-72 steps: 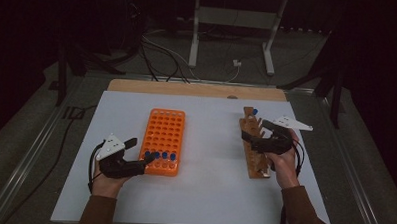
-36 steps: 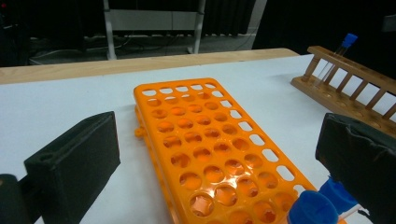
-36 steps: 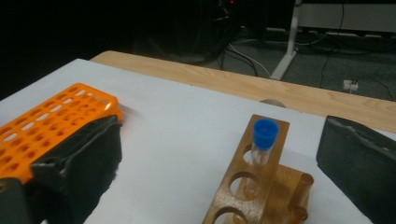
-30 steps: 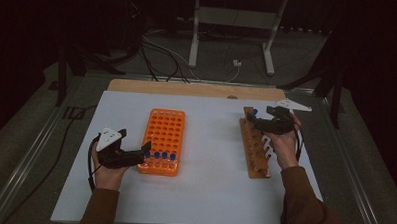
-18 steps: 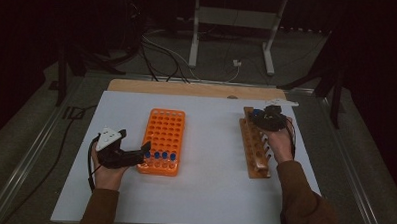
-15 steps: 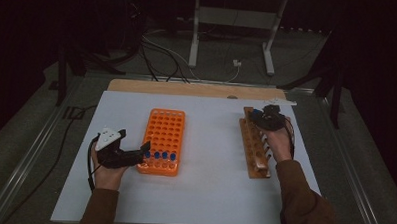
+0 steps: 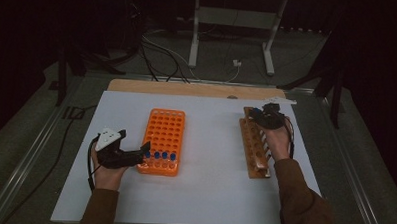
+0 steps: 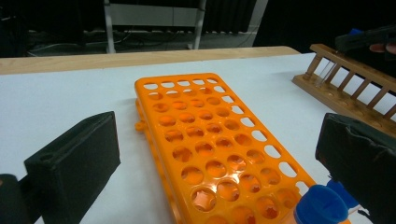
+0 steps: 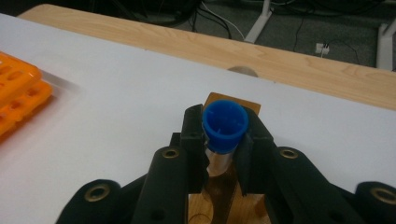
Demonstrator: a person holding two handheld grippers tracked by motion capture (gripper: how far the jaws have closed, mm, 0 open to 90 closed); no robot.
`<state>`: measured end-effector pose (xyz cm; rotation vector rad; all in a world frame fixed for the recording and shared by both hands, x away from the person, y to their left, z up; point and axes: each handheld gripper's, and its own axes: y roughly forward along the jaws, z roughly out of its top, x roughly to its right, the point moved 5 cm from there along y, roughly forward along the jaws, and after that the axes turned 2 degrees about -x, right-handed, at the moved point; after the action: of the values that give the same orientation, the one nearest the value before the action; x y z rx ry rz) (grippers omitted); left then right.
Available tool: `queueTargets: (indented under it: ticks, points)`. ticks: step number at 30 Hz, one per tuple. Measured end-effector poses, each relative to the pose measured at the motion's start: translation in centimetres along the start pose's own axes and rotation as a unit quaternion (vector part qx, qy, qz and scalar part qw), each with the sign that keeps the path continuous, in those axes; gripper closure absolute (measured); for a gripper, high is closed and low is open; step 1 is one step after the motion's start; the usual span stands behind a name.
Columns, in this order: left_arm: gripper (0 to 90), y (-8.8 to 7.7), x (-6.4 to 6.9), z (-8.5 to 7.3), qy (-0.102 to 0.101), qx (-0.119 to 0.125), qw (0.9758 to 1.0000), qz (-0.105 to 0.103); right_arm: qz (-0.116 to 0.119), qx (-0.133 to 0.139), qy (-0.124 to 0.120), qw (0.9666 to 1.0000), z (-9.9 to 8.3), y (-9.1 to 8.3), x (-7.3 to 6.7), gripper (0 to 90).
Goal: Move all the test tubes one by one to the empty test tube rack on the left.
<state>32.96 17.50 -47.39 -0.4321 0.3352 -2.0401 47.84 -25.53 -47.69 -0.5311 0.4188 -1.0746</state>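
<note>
Right gripper view looks along the right tool [image 9: 223, 154], whose two black jaws have just been closing and now press on a clear tube with a blue cap [image 9: 225, 122] from both sides just below the cap; the tube stands upright over the far end of the wooden rack [image 9: 219, 196], with its lower part down among the rack's holes. High view puts the same tool [image 7: 266, 116] at the far end of the wooden rack [image 7: 254, 146], the hand behind it lying along the rack's right side and the sleeve running back toward the near edge of the white tabletop [image 7: 210, 142]. Taking the wooden rack as the landmark, the orange rack [image 7: 163, 138] lies well to its left on the tabletop, roughly parallel to it, with a row of blue-capped tubes [image 7: 160, 154] standing in its nearest holes. The left tool [image 7: 144, 151] sits farther left again from the wooden rack, at the near left corner of the orange rack. Left gripper view shows that tool's jaws standing wide apart and gripping nothing, the orange rack [image 8: 210, 140] lying between them and one blue cap [image 8: 322, 205] close by the right-hand jaw, while the wooden rack [image 8: 355, 88] appears at the far right.
</note>
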Motion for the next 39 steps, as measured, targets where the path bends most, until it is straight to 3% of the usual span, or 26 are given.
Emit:
queueTargets:
  ticks: [26,39]
  points:
    - [0.8,-0.4,-0.1,-0.1,-0.003,-0.001,1.0,0.004,0.001,0.052,-0.022,0.9984,3.7,-4.3,-1.0,76.4]
    - [0.8,-0.1,0.3,0.4,0.004,0.0,1.0,-0.001,0.036,0.052,-0.033,0.9974,4.0,-4.6,-2.9,76.3]
